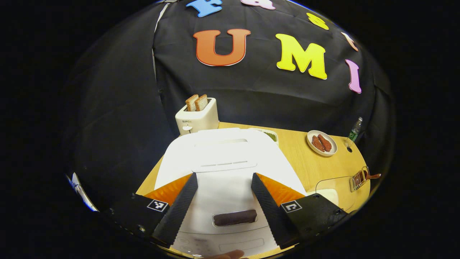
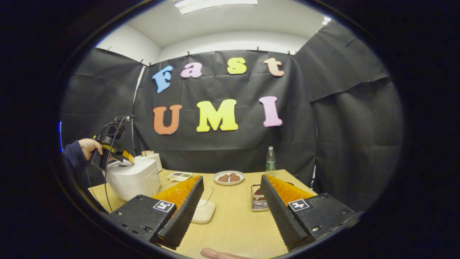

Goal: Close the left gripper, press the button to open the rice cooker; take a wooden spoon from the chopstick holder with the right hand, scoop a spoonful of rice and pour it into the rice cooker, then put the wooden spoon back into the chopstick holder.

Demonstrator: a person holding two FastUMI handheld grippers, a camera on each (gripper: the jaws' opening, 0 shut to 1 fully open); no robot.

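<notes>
**Claws spread above closed rice cooker**

The counter [image 2: 233,219] carries the white rice cooker [image 1: 222,158], centre frame in the left gripper view, lid down. Left claw [image 1: 224,190] hovers released over it; right claw [image 2: 231,201] released, lower centre. Chopstick holder [image 2: 258,198] stands centre-right.

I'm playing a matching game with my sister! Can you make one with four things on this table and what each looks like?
Things:
1. toaster
2. plate
3. rice cooker
4. bottle

Descriptions:
A. white, closed
B. has a green label
C. two bread slices sticking up
D. holds reddish-brown food pieces

Pairs: 1-C, 2-D, 3-A, 4-B.
</notes>
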